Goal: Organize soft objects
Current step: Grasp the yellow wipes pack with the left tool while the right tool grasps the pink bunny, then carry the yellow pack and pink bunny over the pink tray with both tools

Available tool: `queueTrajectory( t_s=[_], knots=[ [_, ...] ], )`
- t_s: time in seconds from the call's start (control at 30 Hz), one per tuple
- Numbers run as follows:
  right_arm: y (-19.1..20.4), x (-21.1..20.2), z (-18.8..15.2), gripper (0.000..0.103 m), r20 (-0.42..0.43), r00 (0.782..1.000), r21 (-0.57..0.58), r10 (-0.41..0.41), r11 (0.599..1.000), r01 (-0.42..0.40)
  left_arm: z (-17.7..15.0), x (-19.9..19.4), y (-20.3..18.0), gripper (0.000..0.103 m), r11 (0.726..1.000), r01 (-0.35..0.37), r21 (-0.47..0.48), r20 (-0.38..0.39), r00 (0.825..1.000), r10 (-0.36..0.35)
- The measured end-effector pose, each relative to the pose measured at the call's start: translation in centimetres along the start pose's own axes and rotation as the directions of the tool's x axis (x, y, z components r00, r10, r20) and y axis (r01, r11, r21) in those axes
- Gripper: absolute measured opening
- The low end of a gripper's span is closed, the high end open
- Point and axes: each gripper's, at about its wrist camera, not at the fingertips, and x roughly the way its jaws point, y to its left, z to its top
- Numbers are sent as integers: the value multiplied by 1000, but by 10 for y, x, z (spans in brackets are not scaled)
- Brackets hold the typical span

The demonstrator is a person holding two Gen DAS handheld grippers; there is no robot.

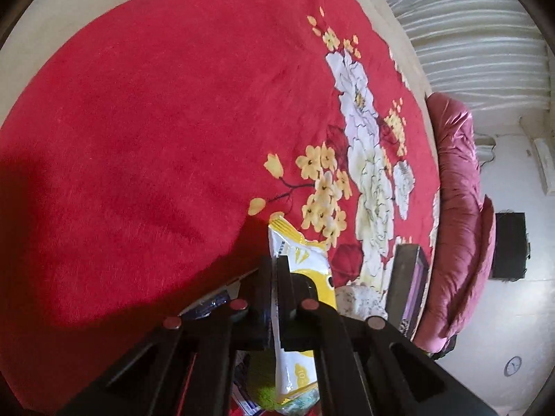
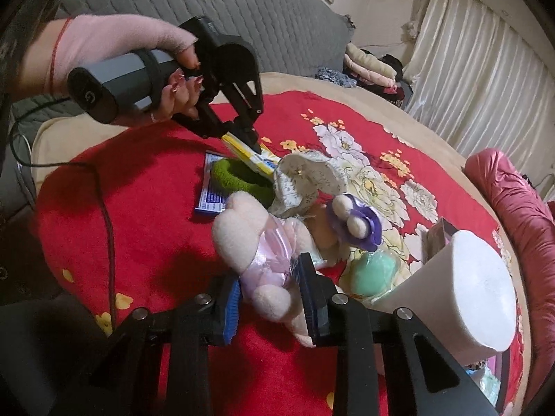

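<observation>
Left gripper [image 1: 275, 289] pinches my yellow packet [image 1: 295, 267]; right gripper [image 2: 269, 293] squeezes the bunny [image 2: 256, 242]. Most toys wait mid-bed [image 2: 138, 180], unsorted.

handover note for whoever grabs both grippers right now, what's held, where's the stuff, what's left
Left hand-held gripper: shut on the yellow-white packet, at the pile's far side.
Right hand-held gripper: shut on the pink plush toy.
On the red blanket: green ring, blue packet, floral cloth, mint item, all in one heap.
Done: nothing visibly sorted.
Left: place both held items, then sort the heap.
</observation>
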Motion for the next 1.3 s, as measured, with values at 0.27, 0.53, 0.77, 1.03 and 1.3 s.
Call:
queueTrajectory(
  t_s=[0.27, 0.53, 0.77, 1.03, 1.3],
  knots=[
    [-3, -14, 5, 31, 54, 999, 17, 6, 1000, -7, -12, -31, -15, 2, 998, 35, 58, 65, 997, -39],
    [-7, -33, 14, 31, 114, 993, 45, 3, 999, -8, -25, -66, -50, 2, 985, 6, 174, 159, 987, -34],
    [-15, -55, 22, 31, 163, 987, 78, -8, 997, -5, -42, -103, -92, 2, 957, -18, 289, 238, 970, -54],
    [-40, -90, 36, 31, 214, 976, 165, -40, 986, 5, -72, -132, -153, 2, 905, -28, 423, 269, 958, -96],
    [-94, -136, 38, 31, 279, 952, 306, -125, 951, 36, -106, -138, -211, 2, 854, -12, 521, 270, 951, -152]
  ],
)
